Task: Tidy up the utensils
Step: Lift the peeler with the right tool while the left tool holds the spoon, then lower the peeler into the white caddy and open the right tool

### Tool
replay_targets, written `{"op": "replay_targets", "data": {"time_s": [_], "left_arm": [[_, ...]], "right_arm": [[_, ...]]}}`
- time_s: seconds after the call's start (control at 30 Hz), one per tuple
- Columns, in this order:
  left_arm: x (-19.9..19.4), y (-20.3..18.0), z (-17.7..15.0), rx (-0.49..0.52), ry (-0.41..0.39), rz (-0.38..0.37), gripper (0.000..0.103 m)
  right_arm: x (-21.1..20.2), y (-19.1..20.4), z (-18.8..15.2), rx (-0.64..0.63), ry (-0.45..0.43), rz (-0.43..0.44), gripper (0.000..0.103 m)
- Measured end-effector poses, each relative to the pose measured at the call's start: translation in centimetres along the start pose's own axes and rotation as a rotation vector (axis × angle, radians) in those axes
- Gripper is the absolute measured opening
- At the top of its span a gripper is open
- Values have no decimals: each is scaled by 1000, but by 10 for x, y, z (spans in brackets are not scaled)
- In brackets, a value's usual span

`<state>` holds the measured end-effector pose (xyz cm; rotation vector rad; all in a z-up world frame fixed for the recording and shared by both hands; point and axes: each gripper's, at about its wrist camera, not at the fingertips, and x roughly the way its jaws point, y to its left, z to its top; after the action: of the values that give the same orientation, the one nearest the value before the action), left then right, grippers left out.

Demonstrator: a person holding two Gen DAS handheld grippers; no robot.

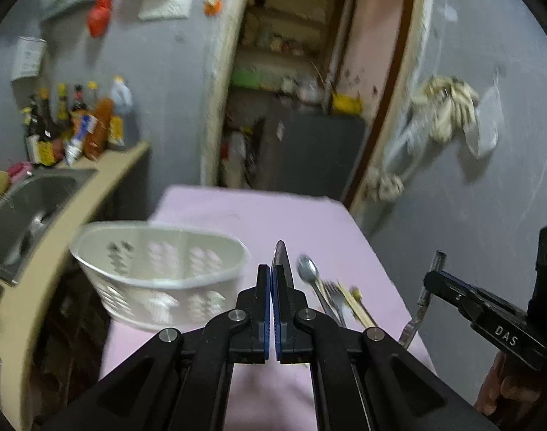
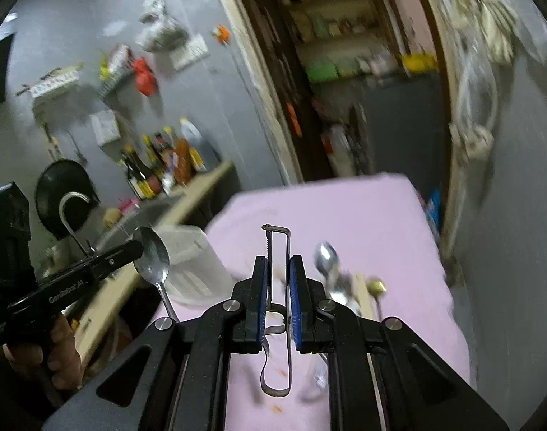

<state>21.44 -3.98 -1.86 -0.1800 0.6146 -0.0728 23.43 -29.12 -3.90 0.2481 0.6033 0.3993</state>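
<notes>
My left gripper is shut on a steel spoon, seen edge-on in the left wrist view, held above the pink table. My right gripper is shut on a metal peeler, also visible in the left wrist view. A white perforated basket stands at the table's left side, left of my left gripper; it also shows in the right wrist view. A spoon, a fork and chopsticks lie on the table between the grippers.
The pink table has a counter with a steel sink and sauce bottles to its left. A grey wall and a doorway lie beyond. A black wok hangs near the sink.
</notes>
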Motion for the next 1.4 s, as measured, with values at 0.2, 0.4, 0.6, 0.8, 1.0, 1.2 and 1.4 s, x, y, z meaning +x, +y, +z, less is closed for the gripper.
{"op": "replay_targets", "data": {"time_s": [0.2,0.4,0.6,0.8,1.0,1.2,1.4], "left_arm": [[-29,51,37,-63,-86,60,2],[-53,100,73,-71,-239,162,2],[-49,127,94,-18,-322,264,2],[-29,143,88,28,-317,302,2],[-1,150,72,60,-283,333,2],[24,147,59,78,-253,353,2],[43,141,46,102,-231,359,2]], "right_arm": [[11,57,46,-62,-150,101,10],[34,111,82,-90,-274,120,10],[67,152,90,-114,-275,87,10],[98,171,75,-165,-259,10,10],[128,174,56,-199,-194,-14,10],[154,162,39,-178,-136,-8,10],[169,155,21,-176,-84,-2,10]]}}
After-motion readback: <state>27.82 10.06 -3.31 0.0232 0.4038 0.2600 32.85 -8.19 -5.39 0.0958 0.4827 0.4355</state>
